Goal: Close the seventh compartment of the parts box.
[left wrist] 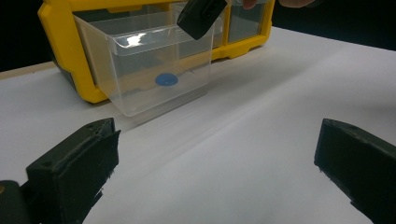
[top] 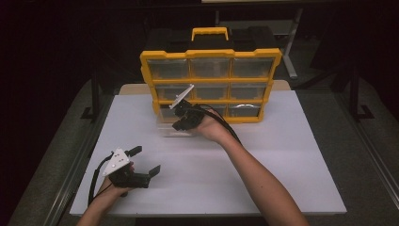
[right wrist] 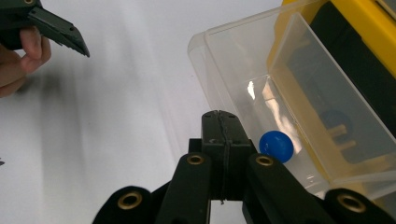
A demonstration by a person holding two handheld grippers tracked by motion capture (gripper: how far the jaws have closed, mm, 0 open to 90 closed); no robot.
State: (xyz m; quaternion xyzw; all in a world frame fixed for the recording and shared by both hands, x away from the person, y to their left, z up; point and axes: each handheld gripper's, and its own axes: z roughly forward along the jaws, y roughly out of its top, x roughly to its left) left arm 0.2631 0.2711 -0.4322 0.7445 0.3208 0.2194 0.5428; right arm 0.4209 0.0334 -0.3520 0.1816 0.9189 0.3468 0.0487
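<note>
A: High view?
B: The clear drawer [top: 175, 126] jutted lengthwise from the yellow organizer [top: 211, 84] toward the person, under the right gripper [top: 181, 123]. The left gripper [top: 147, 160] gaped empty.

A: Left gripper view?
B: The blue ball [left wrist: 166, 80] lay inside the drawer [left wrist: 154, 70].

A: Right gripper view?
B: Jaws pressed together, empty, beside the ball [right wrist: 276, 146].

High view sits above the person's side, looking fwd and down over the whole white table [top: 263, 169], yellow drawer cabinet [top: 210, 84] at the far end. Left gripper view rides low near the tabletop, facing across it toward the pulled-out clear drawer [left wrist: 154, 65], fairly far off. Right gripper view is close up, looking down past its own jaws into that drawer [right wrist: 261, 84]. Both gripper views share drawer and blue ball [left wrist: 166, 80] [right wrist: 276, 146]; each catches the other gripper too.
</note>
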